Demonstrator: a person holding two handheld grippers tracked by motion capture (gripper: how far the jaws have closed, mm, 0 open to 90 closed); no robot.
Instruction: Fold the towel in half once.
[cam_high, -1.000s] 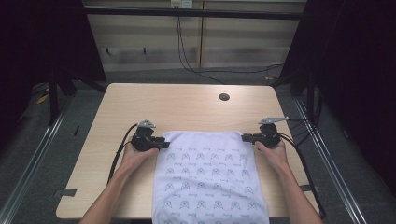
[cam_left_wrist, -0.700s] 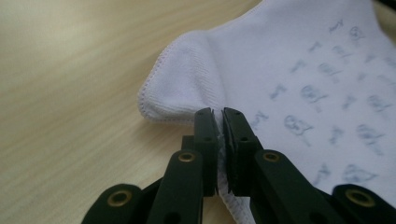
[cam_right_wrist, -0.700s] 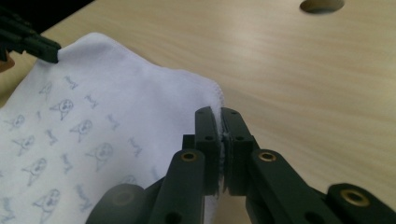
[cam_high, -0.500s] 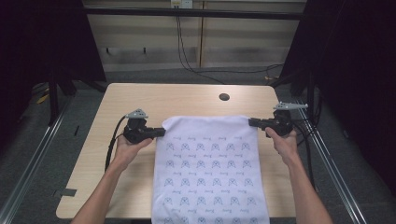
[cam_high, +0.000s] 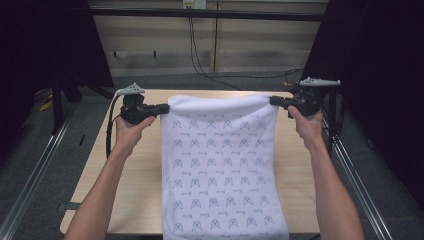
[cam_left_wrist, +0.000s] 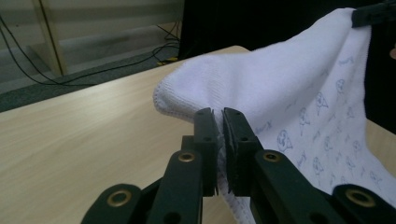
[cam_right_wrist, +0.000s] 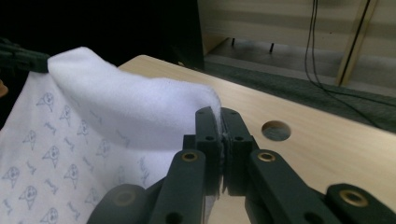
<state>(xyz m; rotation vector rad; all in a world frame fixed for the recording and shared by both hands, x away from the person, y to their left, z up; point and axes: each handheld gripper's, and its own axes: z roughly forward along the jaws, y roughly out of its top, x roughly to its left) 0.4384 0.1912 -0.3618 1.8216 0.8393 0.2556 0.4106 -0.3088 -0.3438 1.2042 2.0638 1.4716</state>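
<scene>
A white towel (cam_high: 220, 170) printed with small blue figures hangs stretched between both grippers above the wooden table (cam_high: 135, 185), its lower part trailing over the table's near edge. My left gripper (cam_high: 164, 108) is shut on the towel's upper left corner; in the left gripper view the jaws pinch the towel's hem (cam_left_wrist: 187, 100), gripper point (cam_left_wrist: 218, 114). My right gripper (cam_high: 274, 101) is shut on the upper right corner, and the right gripper view shows the towel (cam_right_wrist: 116, 116) clamped between its jaws (cam_right_wrist: 219, 114). Both hands hold the grippers raised.
A round hole (cam_right_wrist: 276, 130) sits in the tabletop near the far edge. Metal rails (cam_high: 35, 170) run along both sides of the table. Cables (cam_high: 200, 55) hang on the far wall and trail on the floor. Dark curtains flank the scene.
Both grippers have risen and moved farther from the person, lifting the towel's top edge off the table. The towel now hangs taller and stretched.
</scene>
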